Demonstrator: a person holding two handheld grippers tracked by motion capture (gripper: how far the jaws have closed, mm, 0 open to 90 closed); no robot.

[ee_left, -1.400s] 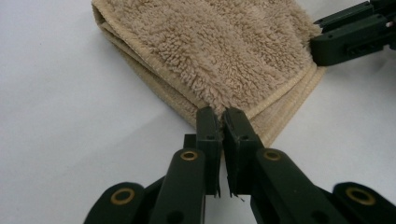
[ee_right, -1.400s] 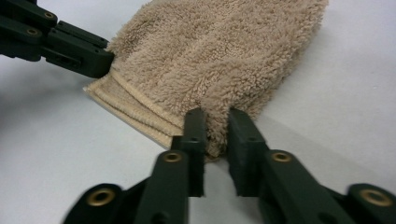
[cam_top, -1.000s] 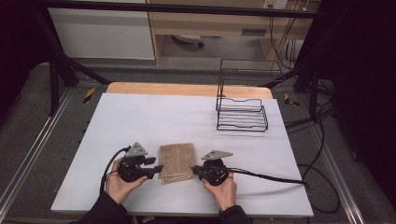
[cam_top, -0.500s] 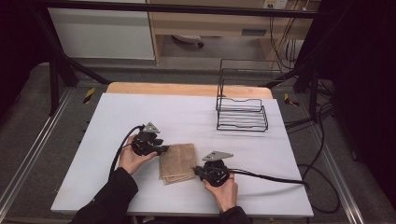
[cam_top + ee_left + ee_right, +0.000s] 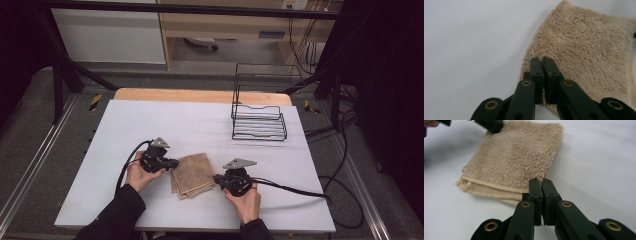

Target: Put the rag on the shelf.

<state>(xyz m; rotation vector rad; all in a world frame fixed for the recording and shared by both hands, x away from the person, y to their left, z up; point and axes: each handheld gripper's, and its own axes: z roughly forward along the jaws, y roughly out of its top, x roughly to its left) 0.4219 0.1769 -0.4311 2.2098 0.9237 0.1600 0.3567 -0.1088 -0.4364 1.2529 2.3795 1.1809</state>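
1. The folded tan terry cloth (image 5: 191,174) lies near the front edge of the white table (image 5: 200,122).
2. The left gripper (image 5: 171,163), its jaws just closing, pinches the cloth's left edge.
3. The right gripper (image 5: 217,178), jaws pressed together, meets the cloth's right corner; whether it pinches fabric is unclear.
4. Bare tabletop separates the cloth from the black wire rack (image 5: 258,120).

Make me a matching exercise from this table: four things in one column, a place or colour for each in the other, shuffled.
1. towel
2. wire rack
3. left gripper
4. right gripper

a. black, far right part of the table
b. at the towel's right edge
c. tan, folded, between the grippers
d. at the towel's left edge

Pairs: 1-c, 2-a, 3-d, 4-b
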